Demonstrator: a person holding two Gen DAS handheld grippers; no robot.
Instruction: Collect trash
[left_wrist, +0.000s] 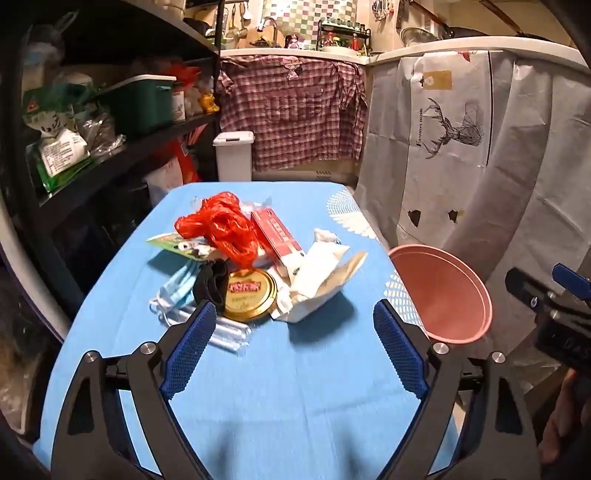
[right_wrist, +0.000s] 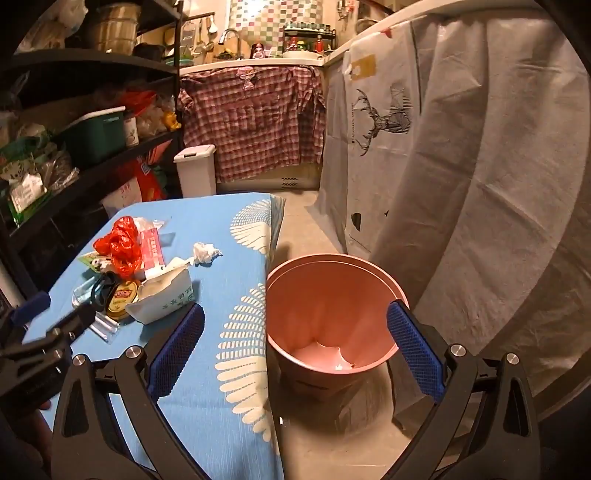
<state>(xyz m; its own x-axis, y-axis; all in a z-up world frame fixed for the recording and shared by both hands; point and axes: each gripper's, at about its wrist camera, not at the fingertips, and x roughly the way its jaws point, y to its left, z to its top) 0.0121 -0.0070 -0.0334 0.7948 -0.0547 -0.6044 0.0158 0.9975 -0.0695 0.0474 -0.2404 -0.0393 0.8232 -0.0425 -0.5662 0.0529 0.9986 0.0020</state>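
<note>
A pile of trash lies on the blue table (left_wrist: 295, 387): a red plastic bag (left_wrist: 221, 225), a red-and-white box (left_wrist: 277, 232), a gold jar lid (left_wrist: 249, 293), a white tissue pack (left_wrist: 321, 280), blue face masks (left_wrist: 175, 291) and a black band (left_wrist: 212, 282). A crumpled tissue (right_wrist: 205, 253) lies apart from it. A pink bin (right_wrist: 332, 314) stands on the floor right of the table. My left gripper (left_wrist: 293, 314) is open and empty, just short of the pile. My right gripper (right_wrist: 295, 321) is open and empty above the bin's rim.
A black shelf rack (left_wrist: 110, 147) full of goods stands along the left. A white lidded bin (left_wrist: 233, 155) stands beyond the table. A checked shirt (left_wrist: 291, 107) hangs at the back. Grey printed cloth (right_wrist: 461, 166) hangs on the right.
</note>
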